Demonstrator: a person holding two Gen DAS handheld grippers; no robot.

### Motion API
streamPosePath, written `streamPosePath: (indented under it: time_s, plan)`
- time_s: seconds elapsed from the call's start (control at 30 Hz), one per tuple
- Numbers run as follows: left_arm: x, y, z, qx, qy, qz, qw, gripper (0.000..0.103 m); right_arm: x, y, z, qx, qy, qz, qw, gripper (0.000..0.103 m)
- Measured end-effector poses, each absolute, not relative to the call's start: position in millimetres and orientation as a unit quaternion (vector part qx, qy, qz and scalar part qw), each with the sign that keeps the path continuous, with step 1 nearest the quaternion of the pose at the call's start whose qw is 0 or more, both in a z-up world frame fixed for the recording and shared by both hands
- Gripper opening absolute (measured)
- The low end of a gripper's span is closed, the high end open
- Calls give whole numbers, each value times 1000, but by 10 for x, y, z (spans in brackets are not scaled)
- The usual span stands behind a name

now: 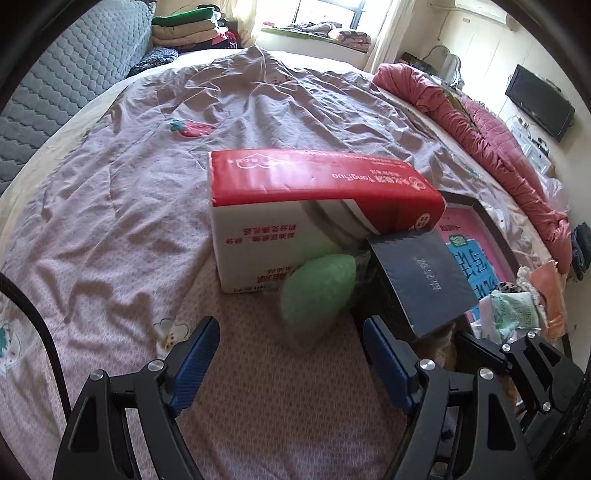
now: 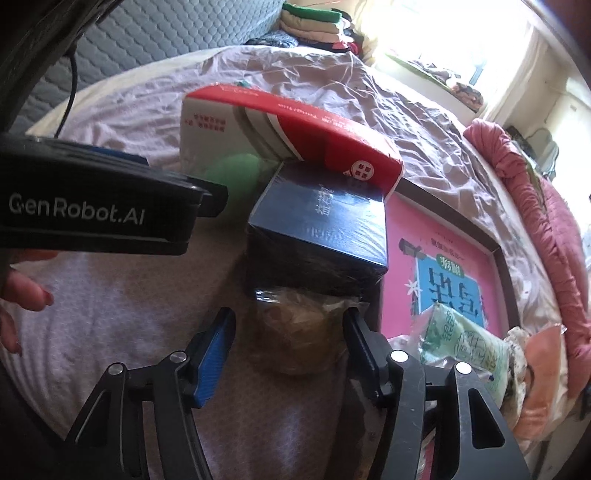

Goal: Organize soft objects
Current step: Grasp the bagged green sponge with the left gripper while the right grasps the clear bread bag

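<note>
A green soft mesh lump (image 1: 317, 291) lies on the bedspread against a red and white tissue pack (image 1: 314, 184). My left gripper (image 1: 291, 332) hovers open just short of the lump, touching nothing. A brownish soft thing in a clear bag (image 2: 299, 332) rests below a dark blue box (image 2: 325, 221). My right gripper (image 2: 288, 328) straddles the bag. Its right finger is at the plastic, and a gap shows beside the blue left pad. The green lump (image 2: 232, 173) is half hidden behind the left tool's black housing (image 2: 92, 206).
A pink-lined tray (image 2: 495, 254) holding a book sits to the right of the box. A green tissue packet (image 2: 461, 347) and peach cloth (image 2: 543, 387) lie at its near end. A rolled pink quilt (image 1: 498, 155) edges the bed. Folded clothes (image 1: 184, 29) are stacked by the grey headboard. A hand (image 2: 22, 295) holds the left tool.
</note>
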State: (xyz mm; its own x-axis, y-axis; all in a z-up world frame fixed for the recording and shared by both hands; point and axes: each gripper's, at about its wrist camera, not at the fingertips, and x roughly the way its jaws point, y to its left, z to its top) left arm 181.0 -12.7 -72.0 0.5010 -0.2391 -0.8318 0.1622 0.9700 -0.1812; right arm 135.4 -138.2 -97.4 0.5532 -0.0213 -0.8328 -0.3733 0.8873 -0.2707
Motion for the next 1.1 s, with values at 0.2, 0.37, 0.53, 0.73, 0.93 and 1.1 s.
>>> streamPosePath:
  time_s: [0.2,0.37,0.53,0.73,0.93,1.1]
  plan:
    - [1888,-192,-762,-35,485,-121,865,79,1392,-1497,-991,-201,449,109,864,50]
    - [1949,-244,-805,-32,486,-127,864,79,1378,-1596,-954,-177,438,127,872,47]
    - [1964,-324,-836,-10,479,-133,868,71,1383,-1730,-834,-117,433,143,882,46]
    - [1987,-369,-891,-9,481,-147,865,58,1329,-1878,-708,-39,423,173,889,45]
    - [2019,-354,-936,-19,482,-150,863,45,1302,-1880,-689,-9,418,193,887,45]
    - [2009,-297,-939,-39,479,-160,862,41,1257,-1798,-678,-3,417,213,883,45]
